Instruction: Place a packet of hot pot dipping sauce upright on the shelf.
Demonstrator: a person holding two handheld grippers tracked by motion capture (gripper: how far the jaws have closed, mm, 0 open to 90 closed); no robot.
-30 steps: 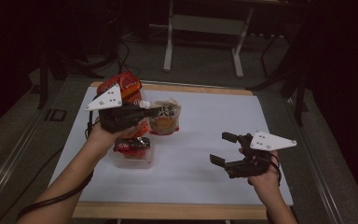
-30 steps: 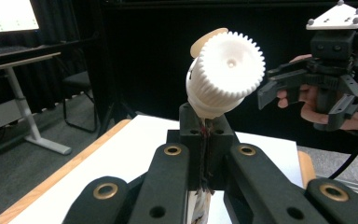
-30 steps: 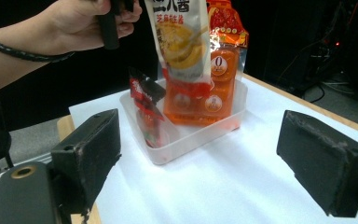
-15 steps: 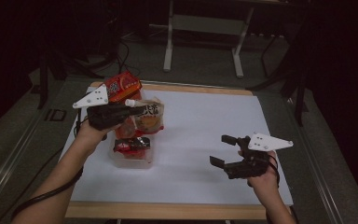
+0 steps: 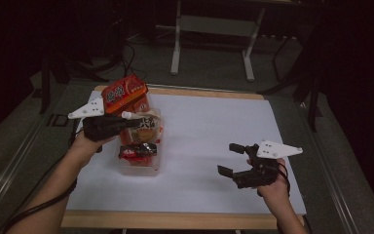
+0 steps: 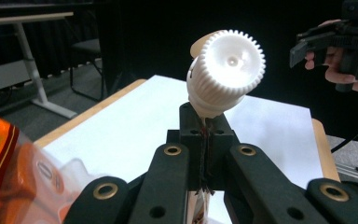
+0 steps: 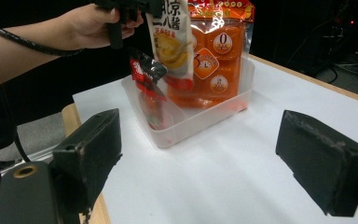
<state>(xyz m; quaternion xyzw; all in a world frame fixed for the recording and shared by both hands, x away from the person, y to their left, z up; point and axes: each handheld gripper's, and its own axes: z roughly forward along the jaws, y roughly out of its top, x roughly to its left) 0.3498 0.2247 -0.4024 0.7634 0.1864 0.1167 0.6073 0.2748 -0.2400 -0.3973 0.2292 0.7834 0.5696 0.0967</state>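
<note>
Left gripper (image 5: 126,122) clamped tight on a spouted sauce pouch (image 7: 170,42), jaws pinching the pouch neck just below its white ribbed cap (image 6: 226,70). Cap stands directly ahead of the jaw tips in the left gripper view; pouch body hangs down beneath the gripper, its lower end inside a clear plastic bin (image 7: 200,116). Behind the pouch, on the far side from the right gripper, an orange snack bag (image 7: 219,60) stands upright in the same bin. A small red-and-black packet (image 7: 147,77) leans in the bin's near part, below and beside the hanging pouch; whether the two touch cannot be told.

Right gripper (image 5: 236,158) holds nothing, jaws spread wide, well apart from the bin and hovering over bare white worktop (image 5: 209,126). Its jaws point toward the bin, which sits straight ahead between them in the right gripper view.
</note>
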